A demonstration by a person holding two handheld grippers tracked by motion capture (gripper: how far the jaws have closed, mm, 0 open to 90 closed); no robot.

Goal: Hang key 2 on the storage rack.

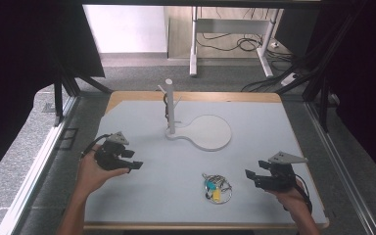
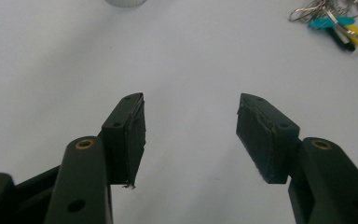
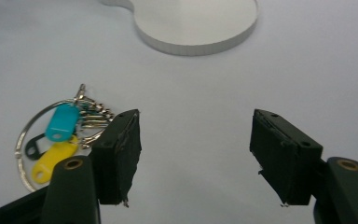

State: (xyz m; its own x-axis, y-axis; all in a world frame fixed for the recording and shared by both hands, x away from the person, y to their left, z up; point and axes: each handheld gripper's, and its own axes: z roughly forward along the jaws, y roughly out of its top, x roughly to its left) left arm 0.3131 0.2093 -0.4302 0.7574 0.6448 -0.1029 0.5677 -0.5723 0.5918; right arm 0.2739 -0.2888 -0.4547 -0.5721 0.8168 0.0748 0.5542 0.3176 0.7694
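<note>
Pale grey laminate covers the table (image 1: 147, 196), and on it, toward the person's side and right of centre, lies a bunch of metal key rings with teal, yellow and black plastic tags (image 1: 216, 188). The bunch rests flat on the surface, touched by neither tool. The left gripper (image 1: 136, 165), a black two-jaw tool held in the person's left hand (image 1: 92, 172), sits well to the left of the bunch, its jaws spread wide with nothing but bare table between them; in the left gripper view (image 2: 191, 133) the tags (image 2: 340, 25) appear far off at the upper right. The right gripper (image 1: 250, 176), held in the right hand (image 1: 293, 198), stands just to the right of the bunch, jaws also wide apart and empty. In the right gripper view (image 3: 196, 156) the key rings (image 3: 58, 135) lie just beside and partly behind one jaw, outside the gap. Farther back, a white stand with an upright post and a round flat base (image 1: 206, 132) sits near the table's middle.
</note>
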